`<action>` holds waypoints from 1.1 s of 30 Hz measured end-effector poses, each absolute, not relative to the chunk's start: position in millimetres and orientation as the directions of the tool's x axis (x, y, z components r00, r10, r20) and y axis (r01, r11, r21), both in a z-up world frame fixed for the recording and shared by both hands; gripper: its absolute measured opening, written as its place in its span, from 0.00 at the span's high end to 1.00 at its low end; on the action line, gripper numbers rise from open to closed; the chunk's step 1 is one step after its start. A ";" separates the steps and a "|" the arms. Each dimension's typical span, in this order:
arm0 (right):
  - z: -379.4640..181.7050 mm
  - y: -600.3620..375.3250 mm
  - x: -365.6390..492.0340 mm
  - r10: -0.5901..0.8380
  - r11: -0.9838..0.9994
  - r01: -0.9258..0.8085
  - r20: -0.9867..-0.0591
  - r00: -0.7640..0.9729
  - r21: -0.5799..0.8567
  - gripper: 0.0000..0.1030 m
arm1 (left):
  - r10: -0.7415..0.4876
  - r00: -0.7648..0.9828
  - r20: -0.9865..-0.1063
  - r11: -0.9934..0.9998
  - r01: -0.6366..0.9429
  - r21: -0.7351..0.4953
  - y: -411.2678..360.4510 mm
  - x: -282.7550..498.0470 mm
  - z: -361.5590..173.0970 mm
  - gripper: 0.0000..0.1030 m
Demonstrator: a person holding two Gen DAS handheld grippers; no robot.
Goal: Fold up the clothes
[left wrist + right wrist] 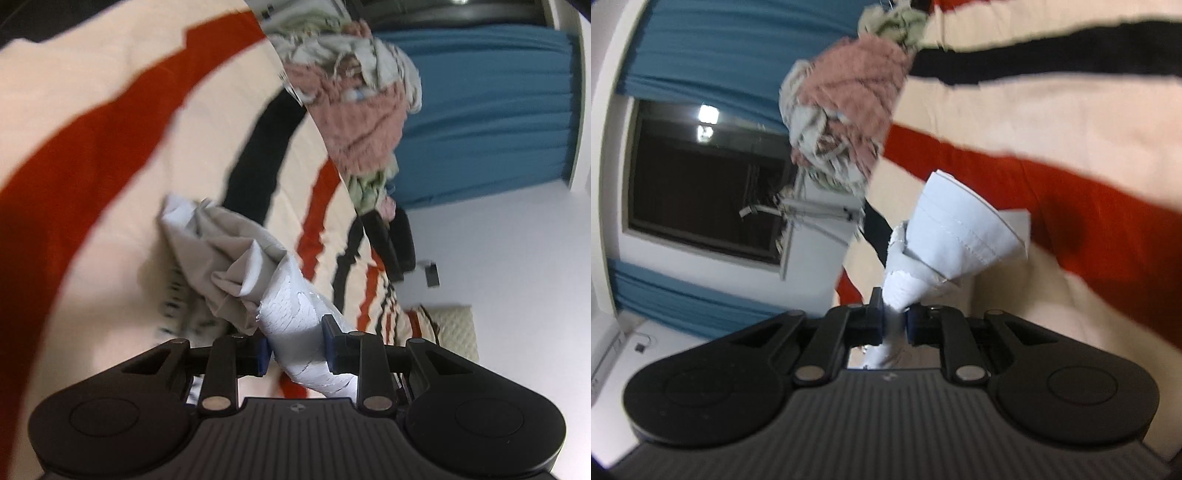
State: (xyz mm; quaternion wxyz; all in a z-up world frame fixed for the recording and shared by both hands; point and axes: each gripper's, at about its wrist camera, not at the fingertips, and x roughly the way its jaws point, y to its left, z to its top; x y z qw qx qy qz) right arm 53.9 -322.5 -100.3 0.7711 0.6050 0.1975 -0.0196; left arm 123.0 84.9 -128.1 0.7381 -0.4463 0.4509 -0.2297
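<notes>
Pale grey garment held at two points above a striped bedspread.

The pale grey garment (236,254) is bunched and lifted off the striped bedspread (110,74); its free folds hang toward the cream, red and black stripes, and contact with the cover cannot be confirmed. The left gripper (295,343) is clamped on a twisted section of the cloth, blue pads pressed on either side. The right gripper (894,321) is likewise clamped on a narrow gathered end, from which a stitched hem fans outward. A heap of unfolded laundry (354,110), pink knit and pale pieces among it, sits at the far edge of the bedspread. Beyond that edge hang blue curtains (487,110); a dark window (701,177) shows in the right wrist view. Both views are motion-blurred.
</notes>
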 end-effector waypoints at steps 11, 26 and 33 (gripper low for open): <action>-56.8 -443.2 152.8 0.071 0.262 0.306 -0.334 0.940 0.916 0.85 | -0.731 0.413 -0.543 0.624 0.083 -0.777 -72.9 261.6 -45.5 0.71; -89.5 -554.8 263.0 -0.061 0.599 0.299 -0.330 0.942 0.742 0.85 | -0.788 0.427 -0.444 0.612 0.465 -0.639 -251.3 371.8 -83.1 0.71; -193.5 -527.0 238.0 0.024 0.544 0.454 -0.553 0.833 0.706 0.84 | -0.699 0.363 -0.616 0.703 0.506 -0.500 -229.7 321.5 -173.1 0.64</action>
